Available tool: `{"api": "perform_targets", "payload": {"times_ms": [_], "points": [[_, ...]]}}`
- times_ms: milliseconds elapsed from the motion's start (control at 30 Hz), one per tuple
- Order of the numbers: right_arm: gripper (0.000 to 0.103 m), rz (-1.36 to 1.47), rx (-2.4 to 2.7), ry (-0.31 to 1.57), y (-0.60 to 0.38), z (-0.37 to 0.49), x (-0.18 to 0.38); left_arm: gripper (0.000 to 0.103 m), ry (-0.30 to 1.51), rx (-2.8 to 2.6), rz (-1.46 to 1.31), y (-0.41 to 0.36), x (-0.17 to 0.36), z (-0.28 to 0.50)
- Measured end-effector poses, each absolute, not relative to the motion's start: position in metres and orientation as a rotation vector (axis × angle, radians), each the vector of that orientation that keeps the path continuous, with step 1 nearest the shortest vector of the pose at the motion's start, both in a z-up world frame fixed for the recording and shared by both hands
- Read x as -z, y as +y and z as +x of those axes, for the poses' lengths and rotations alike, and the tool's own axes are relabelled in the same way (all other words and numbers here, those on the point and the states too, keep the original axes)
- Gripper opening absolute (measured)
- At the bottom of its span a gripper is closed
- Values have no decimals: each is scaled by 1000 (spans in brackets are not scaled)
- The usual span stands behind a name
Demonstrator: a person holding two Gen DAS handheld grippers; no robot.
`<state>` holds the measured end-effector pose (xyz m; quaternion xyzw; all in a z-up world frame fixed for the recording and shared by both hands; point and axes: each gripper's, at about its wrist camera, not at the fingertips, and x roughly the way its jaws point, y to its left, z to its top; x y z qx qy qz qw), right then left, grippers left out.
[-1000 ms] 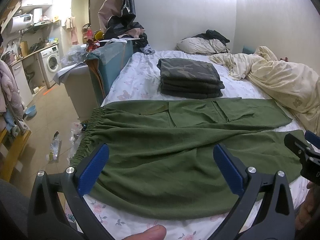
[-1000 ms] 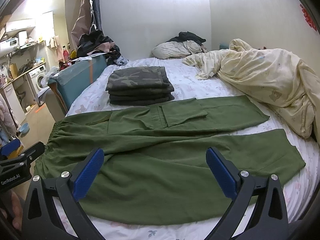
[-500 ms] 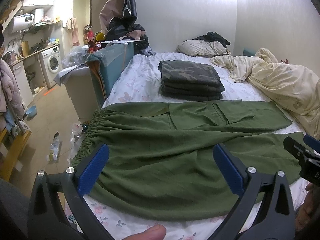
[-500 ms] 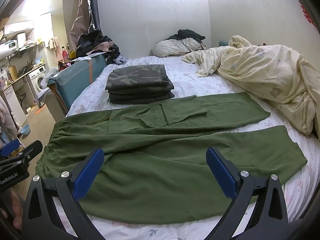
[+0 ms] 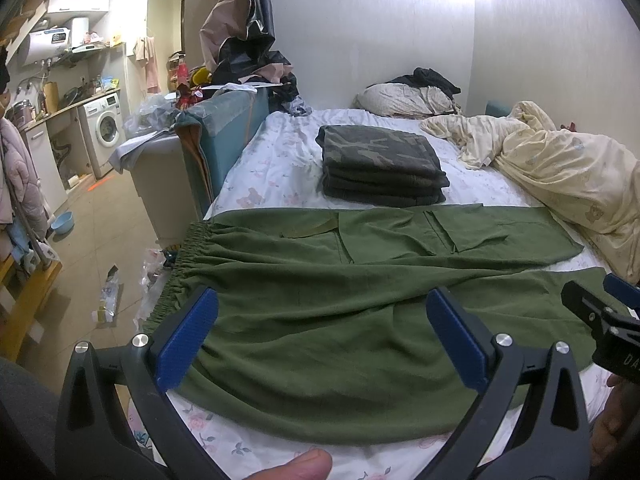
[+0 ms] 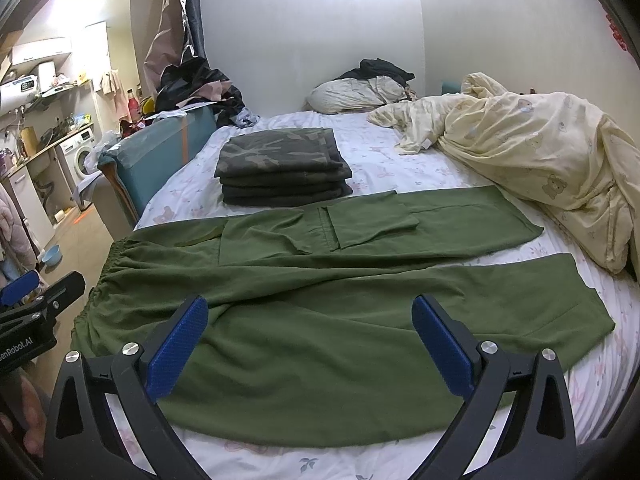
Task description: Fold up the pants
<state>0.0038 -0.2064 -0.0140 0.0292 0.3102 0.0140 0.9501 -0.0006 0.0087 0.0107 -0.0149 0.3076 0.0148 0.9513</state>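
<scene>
Green pants (image 5: pixel 340 304) lie spread flat across the bed, elastic waistband at the left edge, two legs running right; they also show in the right wrist view (image 6: pixel 320 312). My left gripper (image 5: pixel 320 336) is open and empty above the near hip area. My right gripper (image 6: pixel 310 340) is open and empty above the near leg. Each gripper shows at the edge of the other's view: the right gripper (image 5: pixel 600 316) at the right, the left gripper (image 6: pixel 32 300) at the left.
A stack of folded camouflage and dark pants (image 5: pixel 380 164) sits on the bed (image 5: pixel 272 168) behind the green pants. A rumpled cream duvet (image 6: pixel 540 160) fills the right side. A pillow (image 5: pixel 408 98) lies at the wall. A teal box (image 5: pixel 224 132) and floor clutter stand left of the bed.
Both views have shifted slightly, the pants sitting a little farther from the grippers. Both grippers stay open and empty; the pants have not moved.
</scene>
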Motion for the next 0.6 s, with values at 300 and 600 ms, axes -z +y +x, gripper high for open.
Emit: {"api": "perform_targets", "payload": {"times_ms": [300,600], "points": [[103,59,-27,632,-206,4,14,102,627,-29,-31,8,-10,-1],[103,58,-28,634,-205,4,15,102,626,-25,-34,8,-9,0]]}}
